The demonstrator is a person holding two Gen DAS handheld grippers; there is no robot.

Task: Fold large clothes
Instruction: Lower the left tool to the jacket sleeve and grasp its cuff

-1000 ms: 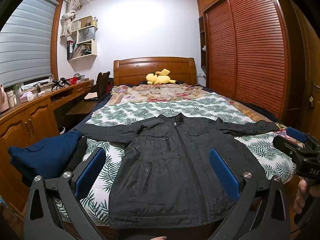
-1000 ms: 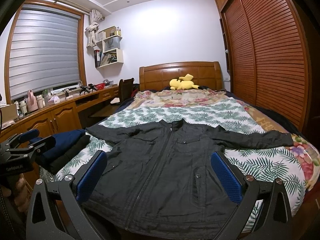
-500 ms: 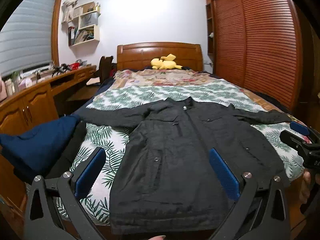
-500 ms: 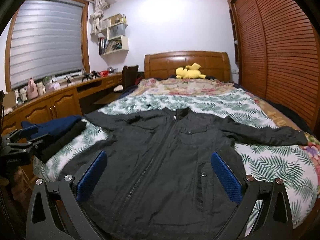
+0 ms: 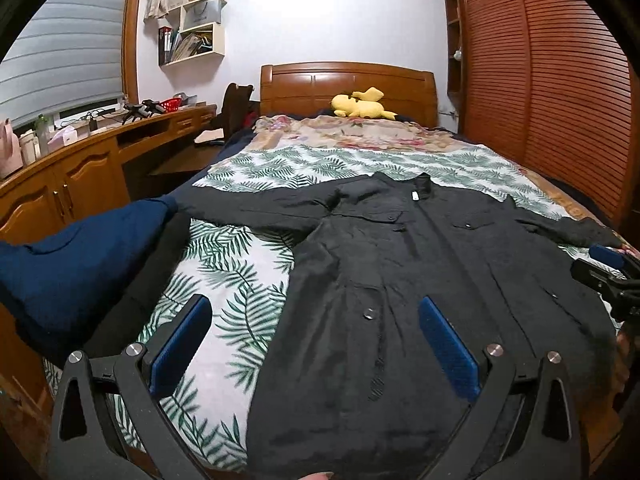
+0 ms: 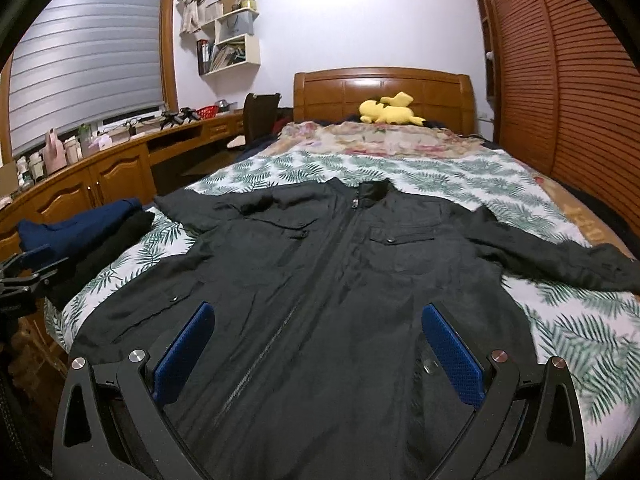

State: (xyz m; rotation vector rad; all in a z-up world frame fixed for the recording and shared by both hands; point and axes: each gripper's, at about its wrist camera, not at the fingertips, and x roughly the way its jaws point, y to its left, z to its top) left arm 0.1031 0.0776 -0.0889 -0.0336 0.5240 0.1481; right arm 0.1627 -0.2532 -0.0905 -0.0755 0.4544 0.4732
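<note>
Approach stage of folding, before any grasp. Black jacket point(image 5: 400, 280) spread flat, front side up and zipped, across the centre and lower half of both views, collar toward the headboard at upper centre, hem toward the bottom edge of the frame. Sleeves stretched out sideways: one reaching the folded navy garment point(image 5: 76, 252) at left centre of the left wrist view, the other running to the right edge of the right wrist view. All resting on the bed point(image 6: 560, 312) with its palm-leaf cover.

Left gripper point(image 5: 314, 344) at the bottom of its view, fingers spread wide, nothing between them, poised above the jacket's lower left edge and the bare cover beside it. Right gripper point(image 6: 320, 344) likewise spread and empty, low over the jacket's lower front, slightly right of the zipper; also visible at the right edge of the left wrist view.

No fold made yet, judging by the flat layout. Next move, as a judgement: lowering onto a sleeve or side edge, pinching only the cloth without catching the cover beneath, then carrying it inward across the body.
</note>
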